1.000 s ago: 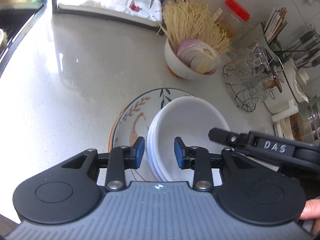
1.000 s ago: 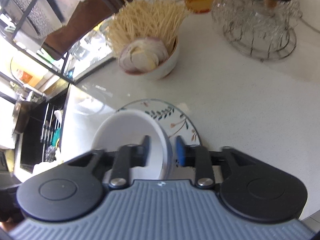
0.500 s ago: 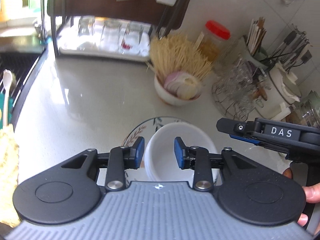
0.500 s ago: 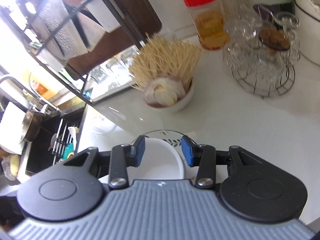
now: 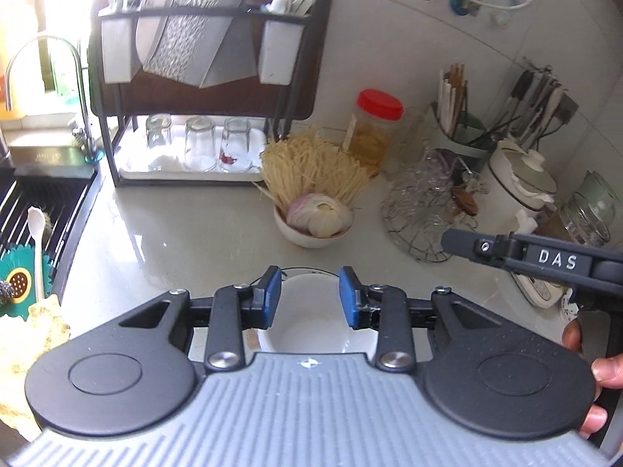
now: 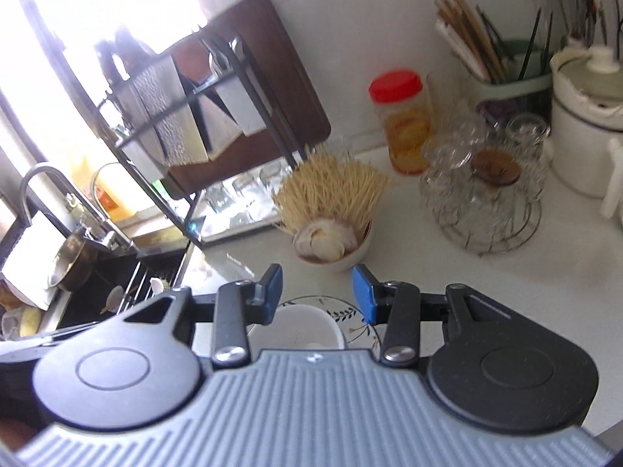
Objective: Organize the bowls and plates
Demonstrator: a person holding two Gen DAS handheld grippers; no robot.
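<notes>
White bowls [image 5: 311,323] sit stacked on a floral plate [image 5: 307,271] on the counter, close below me. They also show in the right wrist view [image 6: 296,327], on the plate [image 6: 356,325]. My left gripper [image 5: 309,299] is open and empty, raised above the bowls. My right gripper [image 6: 317,294] is open and empty, also above the bowls; its body [image 5: 545,260] shows at the right of the left wrist view. A bowl of noodles and onion [image 5: 317,218] stands further back, also visible in the right wrist view [image 6: 331,237].
A dish rack [image 5: 202,89] with upturned glasses stands at the back left, beside the sink [image 5: 35,202] with its tap. A red-lidded jar [image 5: 373,132], a wire basket of glassware [image 5: 428,210], a utensil holder [image 5: 467,132] and a white pot [image 5: 521,179] line the right.
Both grippers have risen and drawn back from the bowls. The right gripper's jaws, which were around the bowl rim, have opened wider. The bowls stay on the plate.
</notes>
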